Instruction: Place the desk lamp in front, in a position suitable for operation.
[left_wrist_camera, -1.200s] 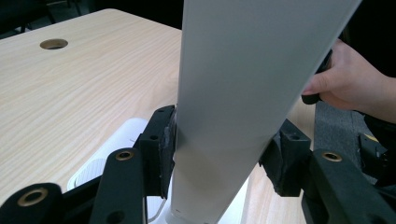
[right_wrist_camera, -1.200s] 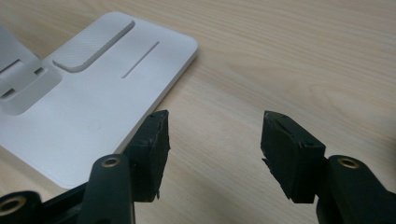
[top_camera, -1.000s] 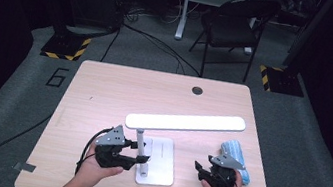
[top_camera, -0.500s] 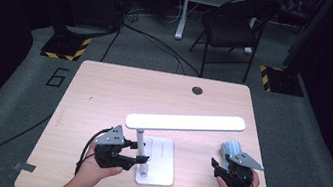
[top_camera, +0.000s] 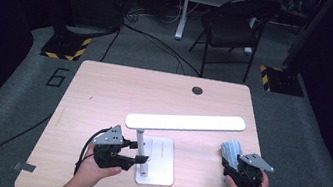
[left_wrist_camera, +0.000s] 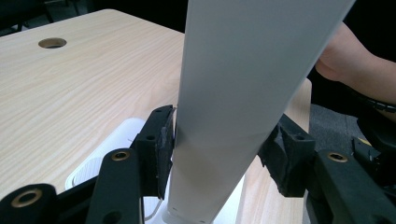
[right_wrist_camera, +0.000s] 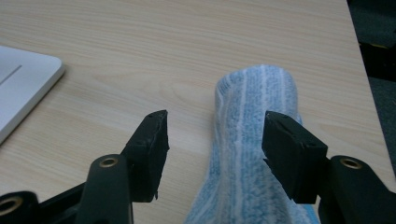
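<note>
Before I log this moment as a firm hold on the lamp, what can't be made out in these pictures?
- Left gripper view: the lamp stands between the jaws; whether the right pad presses it is unclear.
- High view: the right gripper hides the near end of the blue cloth.
- Right gripper view: the bottom edge cuts off the cloth.

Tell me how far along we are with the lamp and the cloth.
Done: the left gripper is clamped on the lamp's post, steadying the lamp. In hand: the right gripper hangs over the blue cloth, its jaws having just opened, pads not pressing it. Left: gripping the cloth and probably wiping the lamp; no wiping is visible.
</note>
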